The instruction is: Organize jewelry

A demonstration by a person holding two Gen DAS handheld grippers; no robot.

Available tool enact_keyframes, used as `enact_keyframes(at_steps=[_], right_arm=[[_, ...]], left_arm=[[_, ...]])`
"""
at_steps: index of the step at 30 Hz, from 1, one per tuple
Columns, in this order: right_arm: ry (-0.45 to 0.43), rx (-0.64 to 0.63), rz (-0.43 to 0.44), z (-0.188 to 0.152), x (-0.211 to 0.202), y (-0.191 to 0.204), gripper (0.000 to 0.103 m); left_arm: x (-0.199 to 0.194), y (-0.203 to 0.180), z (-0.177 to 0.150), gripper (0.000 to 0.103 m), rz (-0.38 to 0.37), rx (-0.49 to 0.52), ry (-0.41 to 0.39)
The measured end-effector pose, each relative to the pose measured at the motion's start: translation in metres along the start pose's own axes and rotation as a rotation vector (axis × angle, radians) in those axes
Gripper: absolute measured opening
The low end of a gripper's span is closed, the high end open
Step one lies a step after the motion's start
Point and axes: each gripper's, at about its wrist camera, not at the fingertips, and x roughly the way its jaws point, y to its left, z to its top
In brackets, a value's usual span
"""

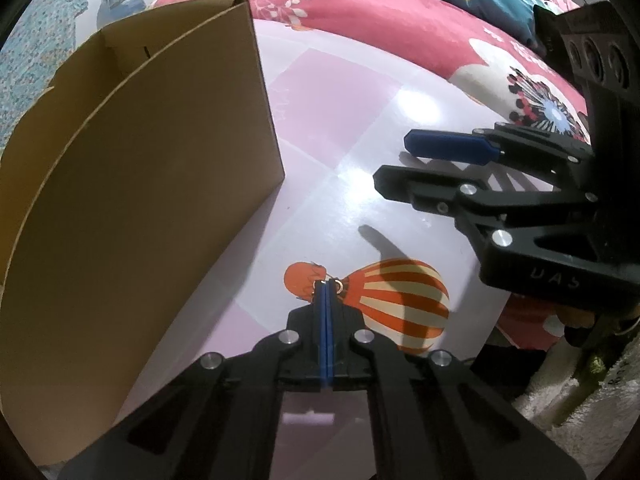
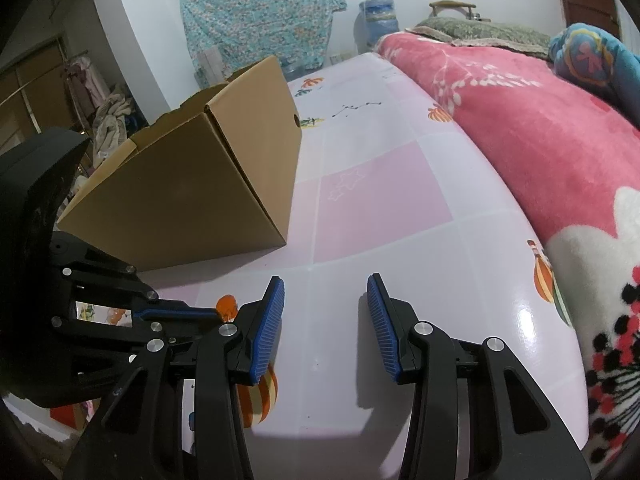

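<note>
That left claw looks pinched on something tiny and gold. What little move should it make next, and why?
Probably lift and swing left toward the open cardboard box. The left claw is shut with a small gold ring showing at its tips, just over the pink tablecloth. The box stands close on its left, while the right claw hangs open and empty.

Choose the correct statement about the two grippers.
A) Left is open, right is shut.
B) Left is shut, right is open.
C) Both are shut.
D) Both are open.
B: the left gripper has its blue pads pressed together on a small gold ring, while the right gripper shows a wide gap between its pads.
</note>
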Motion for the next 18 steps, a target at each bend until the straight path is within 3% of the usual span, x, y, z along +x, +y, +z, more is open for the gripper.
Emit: enact_keyframes(at_steps=[7, 9, 11, 18], right_arm=[[-0.002, -0.003, 0.001, 0.001, 0.000, 0.000, 0.042], [0.000, -0.001, 0.003, 0.002, 0.001, 0.000, 0.042], [0.000, 0.000, 0.005, 0.002, 0.001, 0.000, 0.042], [-0.003, -0.001, 0.003, 0.002, 0.001, -0.002, 0.042]], left_arm=[[-0.012, 0.006, -0.006, 0.001, -0.040, -0.025, -0.036], [-0.012, 0.008, -0.004, 0.006, -0.040, -0.029, -0.038], [-0.010, 0.009, -0.005, 0.021, -0.025, -0.029, -0.032], [-0.006, 0.008, -0.008, 0.018, 0.017, 0.005, -0.035]])
